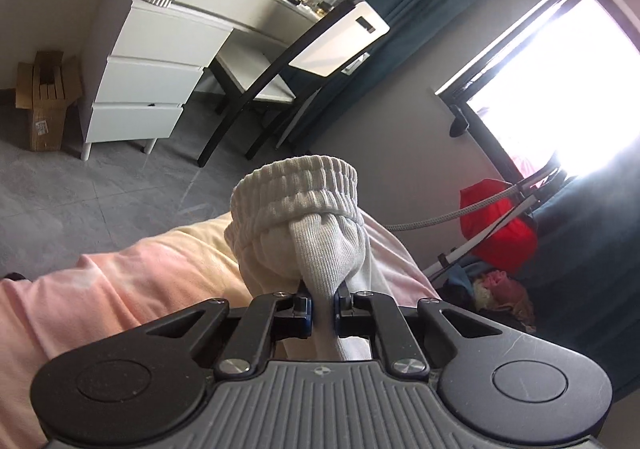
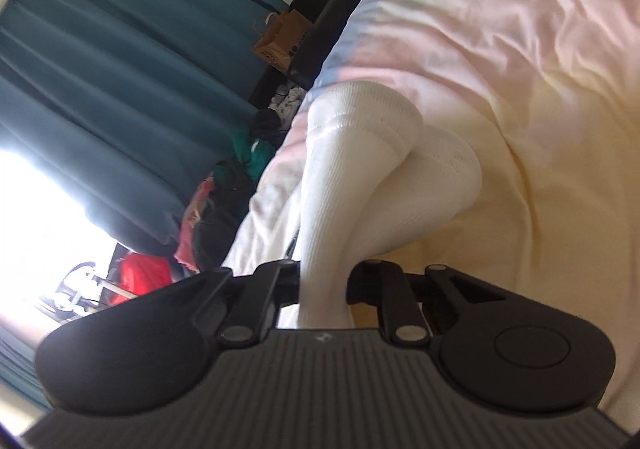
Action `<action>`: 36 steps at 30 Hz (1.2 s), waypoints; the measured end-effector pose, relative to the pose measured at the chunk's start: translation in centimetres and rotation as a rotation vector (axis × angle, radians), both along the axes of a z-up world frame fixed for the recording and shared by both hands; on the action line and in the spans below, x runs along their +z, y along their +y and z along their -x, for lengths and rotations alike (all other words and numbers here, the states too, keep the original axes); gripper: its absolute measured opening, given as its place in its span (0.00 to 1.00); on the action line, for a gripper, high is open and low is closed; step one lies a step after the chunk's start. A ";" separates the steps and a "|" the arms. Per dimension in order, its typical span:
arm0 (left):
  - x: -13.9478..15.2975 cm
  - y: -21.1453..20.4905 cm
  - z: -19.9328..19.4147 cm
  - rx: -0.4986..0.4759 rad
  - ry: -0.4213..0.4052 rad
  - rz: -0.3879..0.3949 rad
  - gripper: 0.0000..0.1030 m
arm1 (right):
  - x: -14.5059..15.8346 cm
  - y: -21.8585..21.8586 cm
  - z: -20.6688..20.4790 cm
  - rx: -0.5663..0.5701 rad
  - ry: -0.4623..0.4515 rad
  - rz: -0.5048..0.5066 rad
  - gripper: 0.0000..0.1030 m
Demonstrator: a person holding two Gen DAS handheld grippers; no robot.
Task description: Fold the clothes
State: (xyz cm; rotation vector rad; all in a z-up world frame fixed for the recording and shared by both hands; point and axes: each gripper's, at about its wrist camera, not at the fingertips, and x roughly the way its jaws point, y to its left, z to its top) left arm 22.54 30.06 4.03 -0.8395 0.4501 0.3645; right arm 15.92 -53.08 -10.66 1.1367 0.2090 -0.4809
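The left claw [image 1: 324, 303] has a grey ribbed housing stamped with a small round crosshair mark, flanked by two black rounded lobes, each bearing a raised disc. Black linkage arms, pinned with silver round-head screws, run forward to fingers [image 1: 304, 313] tipped with blue pads. The right claw [image 2: 324, 281] is built the same way: dark ribbed housing with a faint central mark, black lobes and discs, black linkage arms with dull silver screws. Its fingertips are largely hidden, so their pad colour cannot be told.
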 end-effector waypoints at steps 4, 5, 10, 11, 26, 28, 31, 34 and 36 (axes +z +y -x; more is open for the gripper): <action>3.2 2.8 5.5 0.012 -0.015 -0.030 0.10 | 0.5 1.1 4.7 -0.012 -0.017 -0.036 0.11; 3.8 3.6 7.0 0.015 -0.014 -0.038 0.10 | 0.4 1.5 6.1 -0.010 -0.019 -0.036 0.11; 2.7 6.5 15.1 -0.032 0.031 -0.041 0.10 | -0.7 2.6 11.8 -0.013 -0.002 -0.057 0.11; 1.4 7.4 16.6 -0.033 0.045 0.008 0.10 | -1.1 2.4 12.5 -0.022 0.009 -0.076 0.11; -5.9 10.5 25.9 -0.086 0.130 0.021 0.25 | -5.1 0.5 16.0 -0.049 0.063 -0.235 0.11; -4.8 10.4 27.2 -0.105 0.126 -0.030 0.28 | -5.0 0.5 16.0 -0.037 0.071 -0.221 0.11; -3.1 10.1 29.0 -0.127 0.128 -0.121 0.35 | -4.8 0.6 15.9 -0.034 0.080 -0.212 0.11; -0.5 8.5 30.1 -0.088 0.133 -0.270 0.39 | -4.8 0.5 15.8 -0.039 0.080 -0.213 0.11; 1.1 7.0 30.4 -0.059 0.117 -0.361 0.42 | -4.7 0.5 15.7 -0.044 0.077 -0.210 0.11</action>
